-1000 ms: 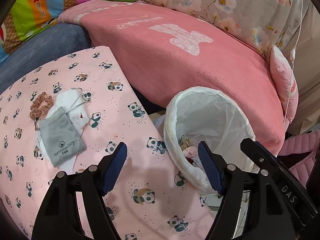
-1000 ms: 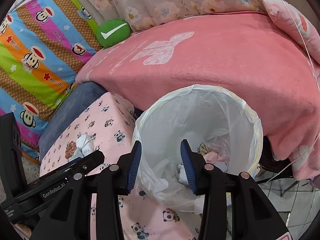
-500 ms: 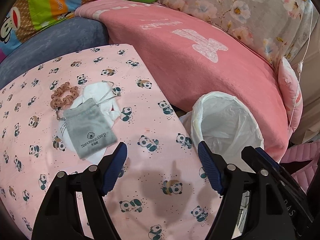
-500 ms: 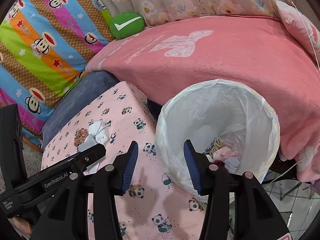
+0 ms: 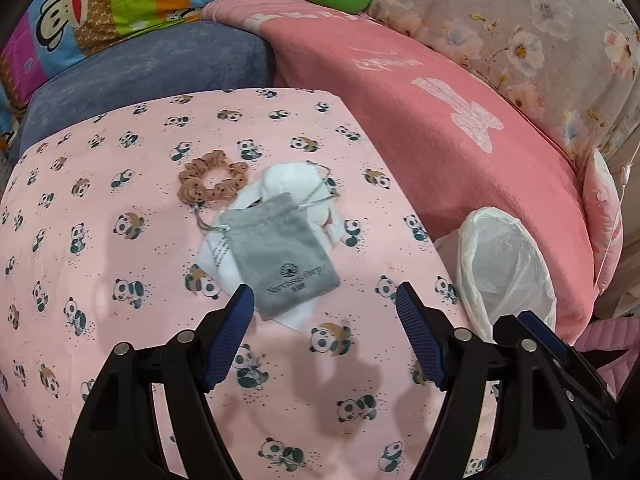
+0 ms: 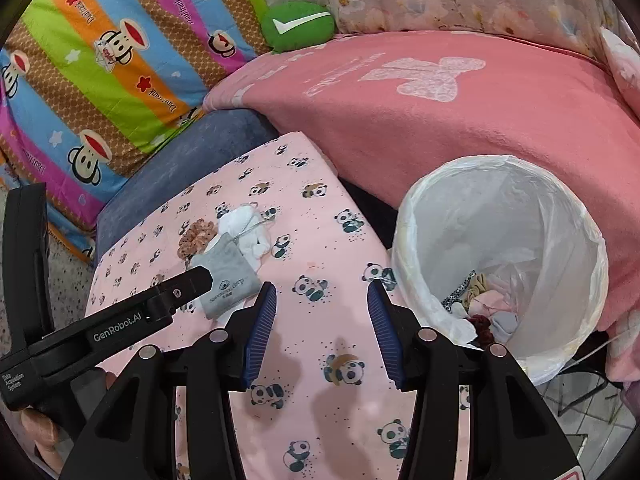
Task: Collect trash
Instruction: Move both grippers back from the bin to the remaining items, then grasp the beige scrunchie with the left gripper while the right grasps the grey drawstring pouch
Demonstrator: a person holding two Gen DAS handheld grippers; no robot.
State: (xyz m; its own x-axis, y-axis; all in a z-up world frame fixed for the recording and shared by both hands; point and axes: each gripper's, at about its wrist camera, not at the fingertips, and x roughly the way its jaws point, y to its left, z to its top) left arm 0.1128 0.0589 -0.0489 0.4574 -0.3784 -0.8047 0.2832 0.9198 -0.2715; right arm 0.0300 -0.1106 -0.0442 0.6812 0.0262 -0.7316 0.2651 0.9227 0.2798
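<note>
A grey drawstring pouch [image 5: 280,264] lies on crumpled white tissue [image 5: 296,184], beside a brown scrunchie [image 5: 212,180], on the pink panda-print surface [image 5: 120,240]. My left gripper [image 5: 324,292] hovers open just in front of the pouch, with nothing between its fingers. The right wrist view shows the same pouch [image 6: 226,276], tissue [image 6: 248,228] and scrunchie [image 6: 196,238] to the left. My right gripper [image 6: 322,287] is open over bare panda cloth and holds nothing. The white-lined bin [image 6: 500,240] stands to its right with scraps [image 6: 480,304] inside.
A pink blanket [image 5: 460,120] covers the sofa behind the bin [image 5: 504,268]. A blue cushion [image 5: 152,68], a striped monkey-print quilt [image 6: 100,60] and a green cushion [image 6: 298,26] lie at the back. The left gripper's black body [image 6: 120,324] crosses the right view's lower left. Tiled floor [image 6: 580,400] shows lower right.
Both grippers have swung left, away from the bin and over the panda surface. The pouch pile now sits just ahead of the left gripper. The right jaws stand slightly wider.
</note>
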